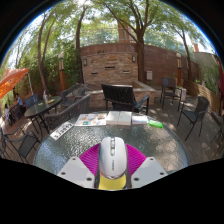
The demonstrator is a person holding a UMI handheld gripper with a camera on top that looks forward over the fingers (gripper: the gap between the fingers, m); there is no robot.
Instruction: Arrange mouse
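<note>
A white computer mouse [112, 158] with a grey scroll wheel sits between my gripper's [112, 176] two fingers, its rear end yellowish where it meets them. Both magenta pads [92, 160] press against its sides, so the gripper is shut on the mouse. It is held just above a round glass patio table [70, 148], near the table's front edge.
On the far part of the table lie papers and booklets [92, 119], a white book [119, 117], a small green item [157, 125] and a flat white device [61, 129]. Black metal chairs [122, 97] stand around it. A brick wall and trees stand behind.
</note>
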